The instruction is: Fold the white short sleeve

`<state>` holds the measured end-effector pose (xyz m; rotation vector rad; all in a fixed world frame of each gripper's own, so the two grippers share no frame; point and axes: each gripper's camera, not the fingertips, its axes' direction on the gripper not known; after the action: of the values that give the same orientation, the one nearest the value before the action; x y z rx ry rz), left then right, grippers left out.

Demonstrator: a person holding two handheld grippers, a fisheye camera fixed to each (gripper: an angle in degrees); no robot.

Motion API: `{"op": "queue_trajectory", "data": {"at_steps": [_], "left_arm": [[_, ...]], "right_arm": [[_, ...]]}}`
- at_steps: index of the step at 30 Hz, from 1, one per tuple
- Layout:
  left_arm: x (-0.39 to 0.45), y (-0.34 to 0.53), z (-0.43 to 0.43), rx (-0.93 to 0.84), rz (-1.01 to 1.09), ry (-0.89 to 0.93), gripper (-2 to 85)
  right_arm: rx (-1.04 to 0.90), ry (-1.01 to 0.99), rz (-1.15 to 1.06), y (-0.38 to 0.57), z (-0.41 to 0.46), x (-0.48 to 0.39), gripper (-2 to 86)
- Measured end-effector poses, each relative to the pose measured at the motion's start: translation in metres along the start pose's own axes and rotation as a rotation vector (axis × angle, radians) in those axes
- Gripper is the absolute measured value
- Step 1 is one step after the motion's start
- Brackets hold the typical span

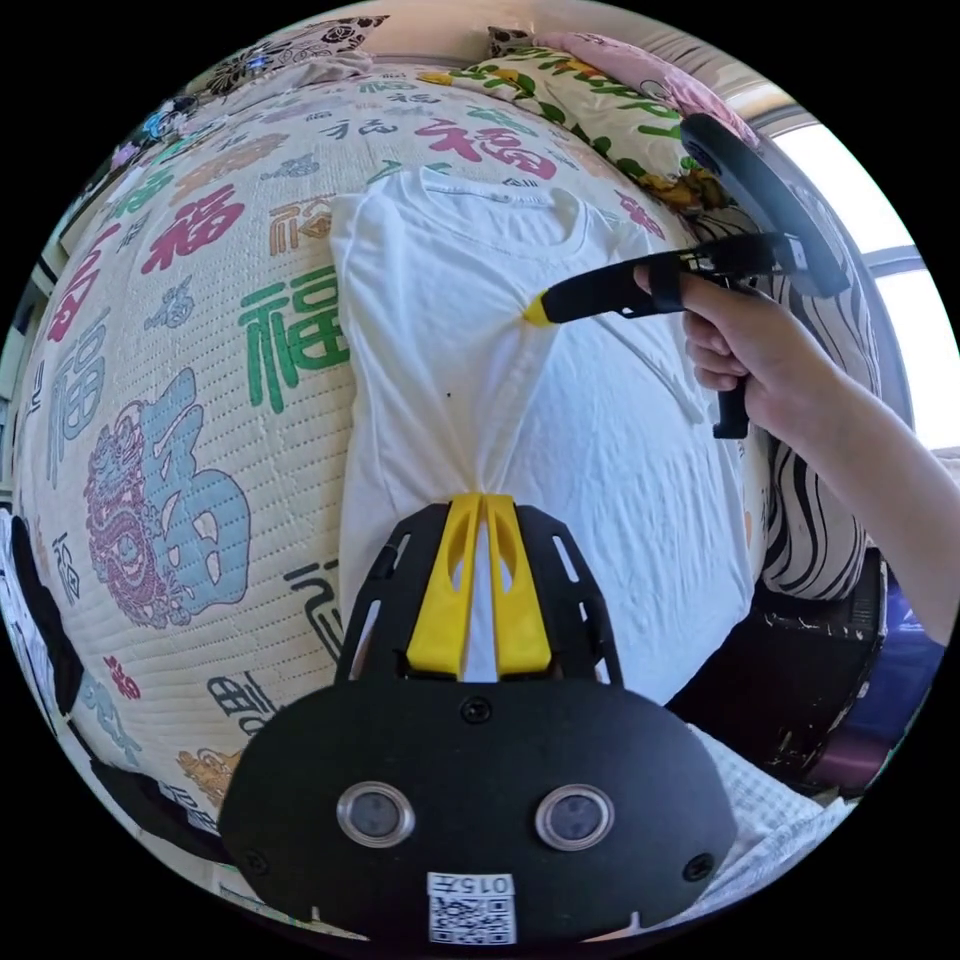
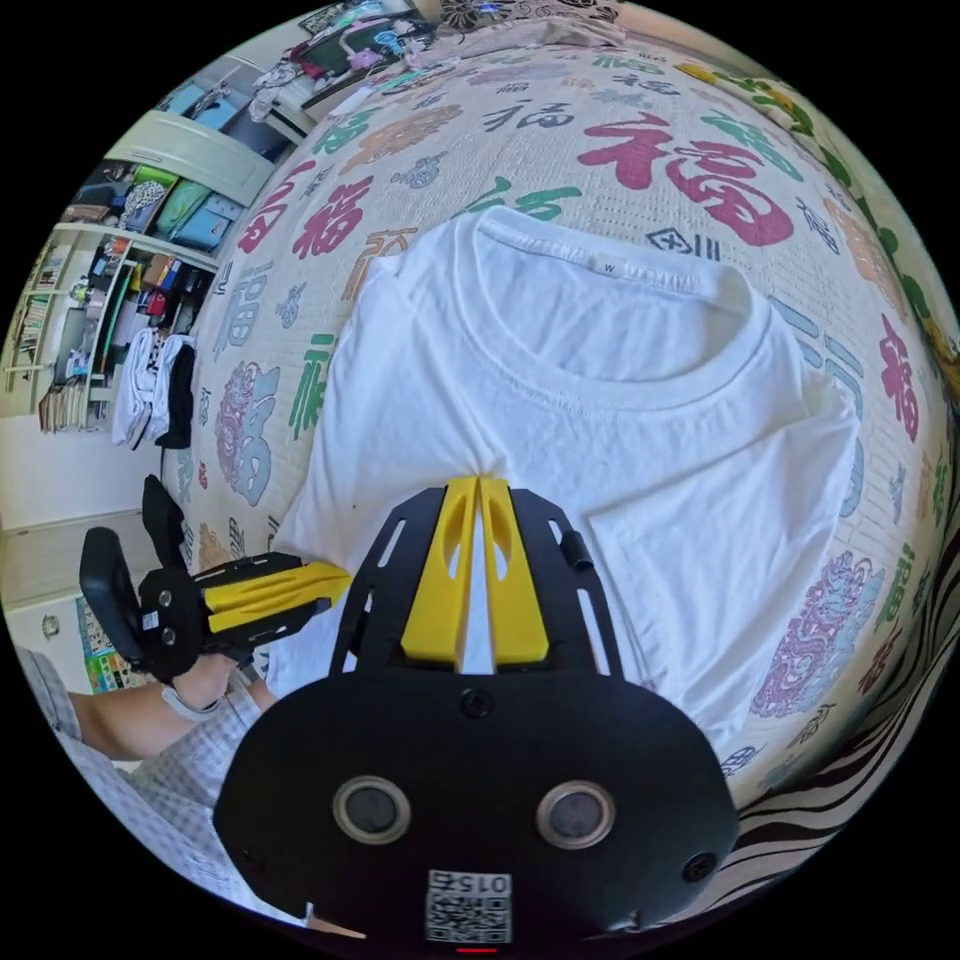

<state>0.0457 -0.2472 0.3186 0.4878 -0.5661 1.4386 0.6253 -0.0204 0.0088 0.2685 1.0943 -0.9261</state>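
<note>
Left gripper view: a bed covered by a cream quilted bedspread with stitched ribbing and large printed characters in red, green, blue and orange. One white short-sleeved cotton T-shirt lies on it, collar toward the far end, one side already folded inward so its edge runs straight. Fabric is soft and faintly creased, drawn into a taut ridge between two pinch points. The left gripper, black frame with two yellow plastic jaws, has its jaws pressed together on a gathered pinch of shirt near the hem end. The right gripper, held in a person's hand, pinches the shirt near the chest with its yellow tip closed on the cloth. Two floral pillows sit at the head of the bed; a zebra-striped cloth hangs along the bed's side; a bright window lies beyond. Right gripper view: the same shirt, ribbed round collar visible, right gripper jaws shut on a fold of it, left gripper at the shirt's edge. Open shelving crowded with boxes stands against the wall.
</note>
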Motion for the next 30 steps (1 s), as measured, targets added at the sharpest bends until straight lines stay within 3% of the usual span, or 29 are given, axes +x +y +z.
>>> {"op": "queue_trajectory", "data": {"at_steps": [4, 10, 13, 18, 20, 22, 30], "left_arm": [[-0.015, -0.011, -0.034, 0.106, 0.028, 0.073, 7.2], [-0.067, -0.095, -0.070, 0.252, 0.065, -0.045, 11.1], [-0.088, -0.143, -0.057, 0.238, 0.067, 0.028, 11.6], [-0.095, -0.186, -0.003, 0.015, 0.083, 0.094, 7.7], [-0.094, -0.188, -0.002, -0.004, 0.099, 0.030, 2.5], [-0.095, -0.187, -0.009, -0.019, 0.100, 0.085, 0.7], [-0.035, -0.060, -0.101, 0.225, 0.347, 0.037, -0.4]], "right_arm": [[0.101, 0.014, -0.009, 0.016, -0.040, 0.023, 2.1], [0.151, 0.203, -0.028, 0.011, -0.090, 0.094, 8.0], [0.079, 0.226, -0.017, -0.006, -0.088, 0.129, 9.5], [-0.080, 0.186, 0.026, -0.020, -0.065, 0.165, 5.4], [-0.097, 0.190, -0.006, -0.016, -0.065, 0.174, 0.4], [-0.095, 0.155, -0.011, -0.009, -0.072, 0.181, -0.4], [0.084, 0.051, -0.136, 0.111, -0.150, 0.182, -1.0]]}}
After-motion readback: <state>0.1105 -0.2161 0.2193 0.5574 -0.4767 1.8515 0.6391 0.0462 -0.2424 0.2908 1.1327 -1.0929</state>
